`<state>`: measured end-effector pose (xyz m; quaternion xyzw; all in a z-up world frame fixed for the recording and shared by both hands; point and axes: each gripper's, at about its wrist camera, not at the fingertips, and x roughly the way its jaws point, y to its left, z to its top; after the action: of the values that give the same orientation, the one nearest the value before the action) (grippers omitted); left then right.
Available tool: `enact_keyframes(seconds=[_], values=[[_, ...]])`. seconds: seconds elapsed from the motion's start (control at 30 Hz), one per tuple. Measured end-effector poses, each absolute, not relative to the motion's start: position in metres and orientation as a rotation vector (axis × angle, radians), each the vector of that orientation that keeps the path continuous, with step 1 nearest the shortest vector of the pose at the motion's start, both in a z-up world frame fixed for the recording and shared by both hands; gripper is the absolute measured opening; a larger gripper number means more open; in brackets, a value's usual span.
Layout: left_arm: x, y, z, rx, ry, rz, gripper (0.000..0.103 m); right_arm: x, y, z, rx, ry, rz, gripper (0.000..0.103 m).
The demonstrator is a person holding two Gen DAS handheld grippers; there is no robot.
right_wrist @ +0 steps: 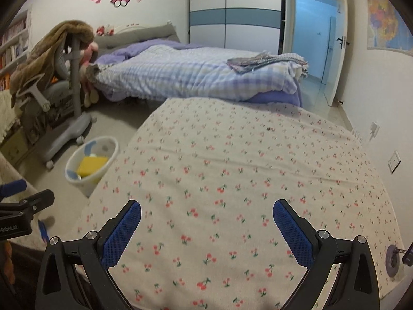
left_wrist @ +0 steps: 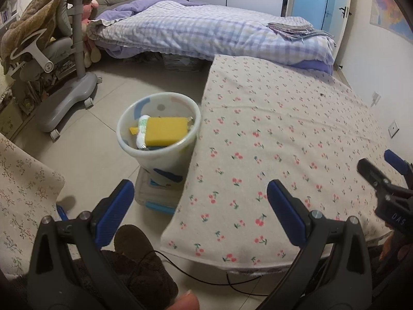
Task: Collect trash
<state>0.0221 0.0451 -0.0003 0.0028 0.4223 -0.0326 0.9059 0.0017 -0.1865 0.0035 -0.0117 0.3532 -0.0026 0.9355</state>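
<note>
Jaws wide, empty, yellow sponge [left_wrist: 165,131] tilted lengthwise in bin [left_wrist: 124,134]

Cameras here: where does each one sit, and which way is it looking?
Left wrist: on the open left gripper, looking down at the trash bin beside the cherry-print cloth; a fingertip and the right gripper show.
Right wrist: on the open right gripper, over the same cloth; the left gripper shows.
Shared: bin, yellow sponge, bed.

White letters "DAS" mark the right tongs [left_wrist: 392,199] in the left wrist view; "Robot.AI" marks the left tongs [right_wrist: 15,222] opposite.
</note>
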Motion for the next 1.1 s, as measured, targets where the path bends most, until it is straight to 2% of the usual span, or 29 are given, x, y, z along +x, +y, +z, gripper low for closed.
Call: enact_keyframes(seconds=[1.1], values=[[0.018, 0.04, 0.005, 0.004, 0.829, -0.077, 0.102, 0.001, -0.173, 0.002, -0.038, 0.729, 0.031, 0.103]])
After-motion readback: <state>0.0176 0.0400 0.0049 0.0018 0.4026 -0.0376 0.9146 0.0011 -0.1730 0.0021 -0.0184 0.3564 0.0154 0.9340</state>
